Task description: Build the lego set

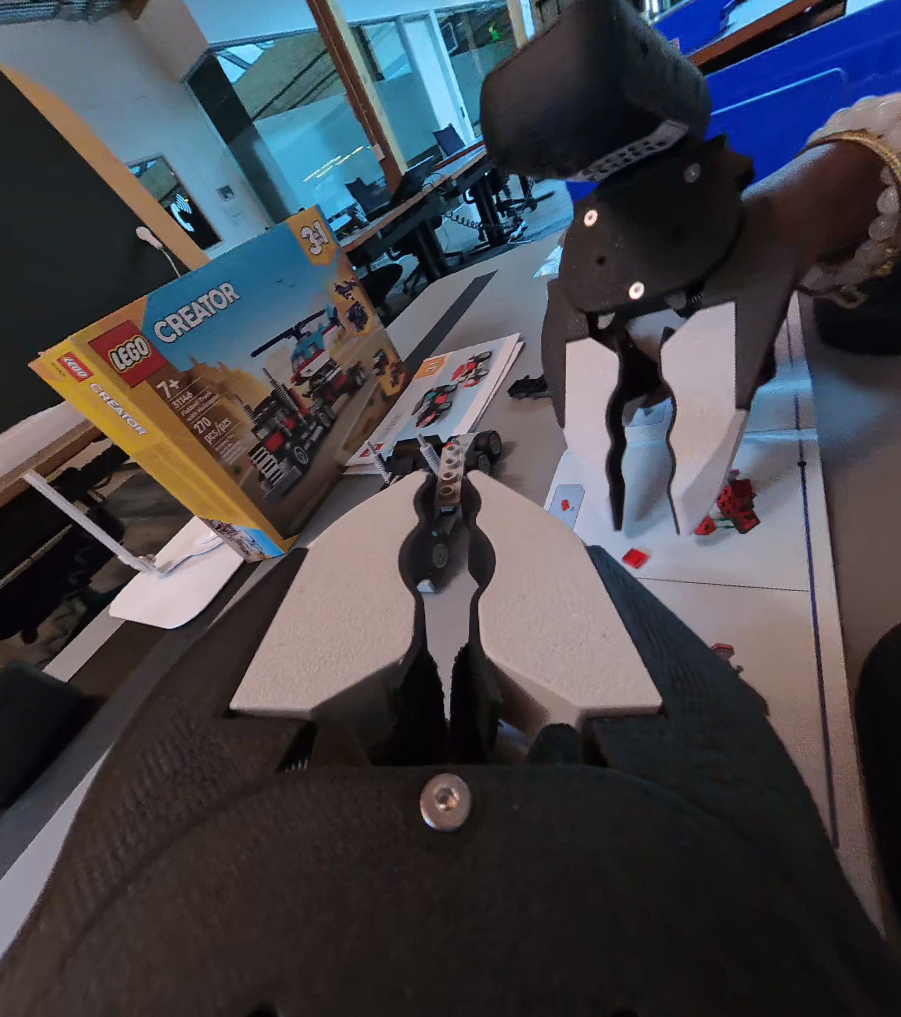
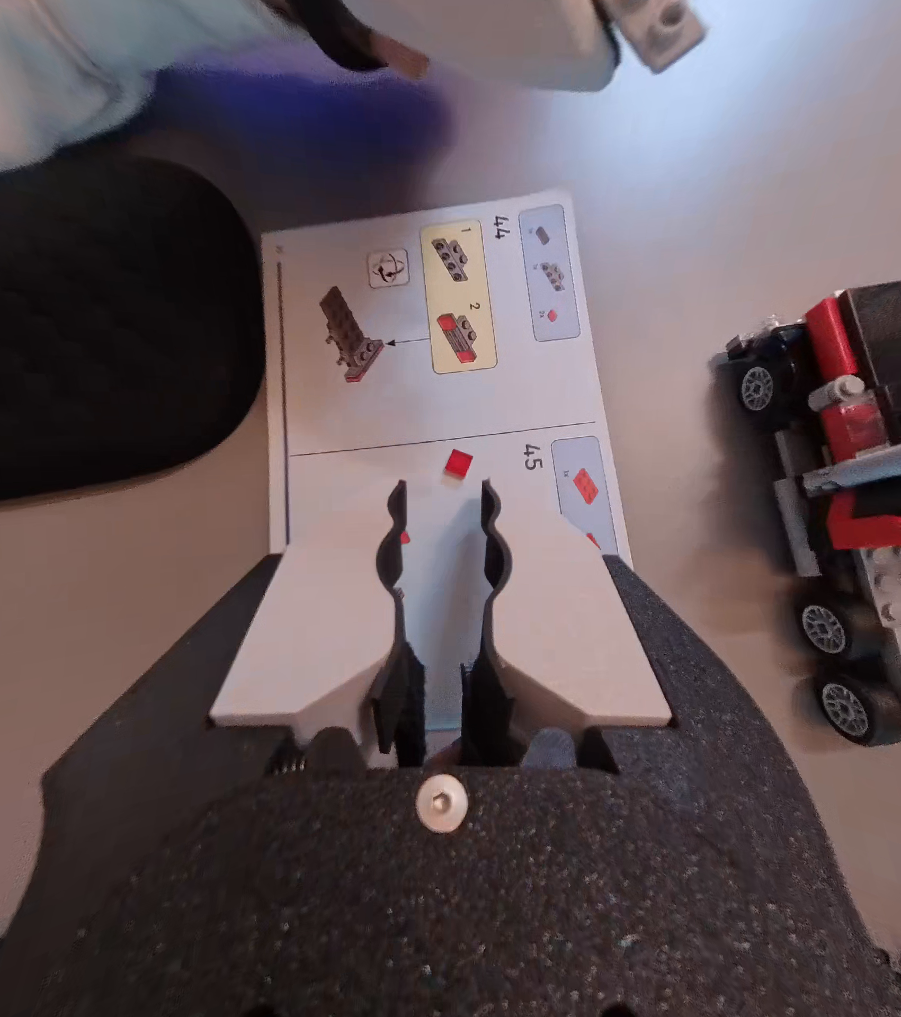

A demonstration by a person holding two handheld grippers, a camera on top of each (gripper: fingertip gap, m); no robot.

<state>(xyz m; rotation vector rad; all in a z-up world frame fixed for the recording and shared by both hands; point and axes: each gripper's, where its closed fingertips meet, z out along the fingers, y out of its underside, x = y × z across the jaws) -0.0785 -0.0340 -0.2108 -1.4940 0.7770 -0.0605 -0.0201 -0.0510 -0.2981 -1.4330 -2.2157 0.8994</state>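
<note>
A: Item one, largest: the set box (image 1: pixel 228 385), standing upright on the table (image 1: pixel 850 550), well off to the side of the open instruction sheet (image 2: pixel 437 385).

B: Item two?

A: The part-built truck (image 2: pixel 850 512), red, black and grey, lying just beside the instruction sheet, off its edge.

B: Tools?

A: The left gripper (image 1: pixel 447 484), fingers drawn together and clamped on a small tan-and-grey lego sub-assembly (image 1: pixel 448 479), held up clear of the sheet. The right gripper (image 2: pixel 442 490), fingers apart and empty, hangs tips-down over the instruction sheet.

B: Smallest items?

A: A small red tile (image 2: pixel 458 461), loose on the instruction sheet just ahead of the right gripper's tips. A cluster of red pieces (image 1: pixel 734 506) sits at the sheet's far side.

B: Step in hand?

A: By my reading, dressing the held sub-assembly with red tiles. The next move calls for lowering the right gripper, straddling the tile and closing gently; it is flat and may skate.

B: Room?

A: Bare paper all round the tile; only the truck and the sheet's edge crowd the approach.
</note>
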